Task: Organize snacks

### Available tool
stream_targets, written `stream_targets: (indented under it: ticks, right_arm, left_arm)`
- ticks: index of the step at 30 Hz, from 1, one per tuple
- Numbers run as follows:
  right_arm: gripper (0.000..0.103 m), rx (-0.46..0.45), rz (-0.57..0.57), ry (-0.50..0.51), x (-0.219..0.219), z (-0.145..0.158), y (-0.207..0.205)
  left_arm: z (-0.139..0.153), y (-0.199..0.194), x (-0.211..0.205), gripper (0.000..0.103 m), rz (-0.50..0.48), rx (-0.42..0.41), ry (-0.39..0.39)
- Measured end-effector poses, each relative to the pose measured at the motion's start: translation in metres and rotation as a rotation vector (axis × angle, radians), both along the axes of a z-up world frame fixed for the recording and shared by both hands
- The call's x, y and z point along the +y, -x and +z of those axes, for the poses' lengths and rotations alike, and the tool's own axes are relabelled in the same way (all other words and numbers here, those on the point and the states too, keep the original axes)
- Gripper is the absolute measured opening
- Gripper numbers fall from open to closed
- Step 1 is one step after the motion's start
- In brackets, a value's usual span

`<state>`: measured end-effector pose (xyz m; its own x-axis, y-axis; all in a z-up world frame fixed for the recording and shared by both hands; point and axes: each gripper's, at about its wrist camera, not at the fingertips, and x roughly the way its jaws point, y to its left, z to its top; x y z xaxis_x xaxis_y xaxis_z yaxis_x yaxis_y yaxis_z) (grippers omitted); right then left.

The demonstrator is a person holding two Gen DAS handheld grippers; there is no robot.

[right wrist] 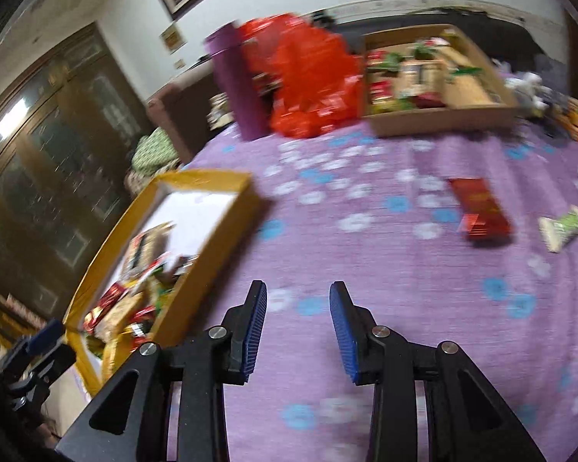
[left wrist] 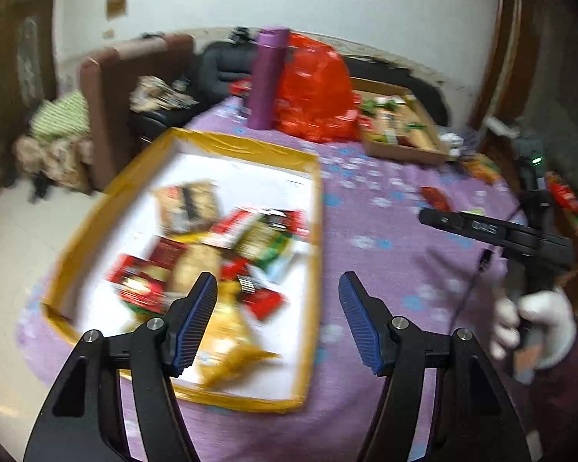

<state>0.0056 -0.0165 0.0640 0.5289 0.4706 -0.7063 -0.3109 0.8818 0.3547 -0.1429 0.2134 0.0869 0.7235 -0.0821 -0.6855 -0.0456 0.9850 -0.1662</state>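
Snack packets point(left wrist: 227, 254), red, green and yellow and blurred, lie heaped in a yellow-rimmed tray point(left wrist: 250, 142) on the purple tablecloth point(left wrist: 385, 269). Only the right wrist view shows a red packet point(right wrist: 479, 208) and a green-white sweet point(right wrist: 564, 229) loose on the cloth, well apart from the tray. The left view alone shows a white-gloved hand point(left wrist: 535, 327) holding the right gripper. The left gripper point(left wrist: 277, 319) gapes wide, empty, above the tray's near edge. The right gripper point(right wrist: 298, 331) is partly open, empty, over bare cloth.

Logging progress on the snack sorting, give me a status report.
Left gripper open, empty, over yellow tray of snacks. Right gripper open, empty, over tablecloth. Red packet and green candy loose. Nothing in the way.
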Motion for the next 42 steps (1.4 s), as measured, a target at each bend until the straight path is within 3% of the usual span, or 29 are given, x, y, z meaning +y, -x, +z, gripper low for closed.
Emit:
stream_targets:
  ticks: [6,10,14,20,22,23,24,27,34,36,39,42]
  right_arm:
    - [0.04,0.006,-0.188,-0.01,-0.086,-0.003,-0.021]
    - [0.043,0.024,-0.257,0.009,-0.113,-0.009,-0.045]
    - [0.051,0.03,-0.254,0.042,-0.108,-0.016,-0.072]
    - [0.052,0.055,-0.263,0.141,-0.085,-0.032,-0.112]
    - [0.047,0.082,-0.242,0.162,-0.079,-0.039,-0.118]
    - [0.035,0.088,-0.226,0.171,-0.076,-0.042,-0.116]
    - [0.032,0.087,-0.221,0.182,-0.073,-0.043,-0.113]
    - [0.032,0.1,-0.166,0.174,-0.061,-0.043,-0.093]
    - [0.035,0.181,0.078,-0.012,-0.042,-0.036,-0.022]
    - [0.041,0.129,0.031,-0.065,-0.069,-0.021,-0.017]
    - [0.06,0.05,-0.199,-0.1,-0.134,-0.005,-0.025]
    - [0.06,0.071,-0.376,-0.15,-0.19,-0.01,-0.039]
  left_arm:
    - [-0.003,0.004,-0.016,0.065,-0.152,-0.008,0.171]
    - [-0.006,0.0,-0.035,0.065,-0.203,0.009,0.165]
    - [-0.007,0.0,-0.043,0.065,-0.222,0.022,0.169]
    - [-0.01,0.002,-0.044,0.065,-0.219,0.043,0.168]
    - [-0.011,0.002,-0.041,0.065,-0.213,0.048,0.171]
    - [-0.012,0.001,-0.041,0.065,-0.21,0.05,0.173]
    - [-0.013,0.0,-0.04,0.065,-0.208,0.053,0.177]
    - [-0.016,-0.005,-0.042,0.065,-0.215,0.065,0.195]
    - [-0.018,-0.008,-0.054,0.065,-0.255,0.079,0.193]
    - [-0.019,-0.009,-0.054,0.065,-0.261,0.082,0.199]
    - [-0.022,-0.01,-0.06,0.065,-0.279,0.092,0.209]
    - [-0.025,-0.013,-0.067,0.065,-0.3,0.11,0.213]
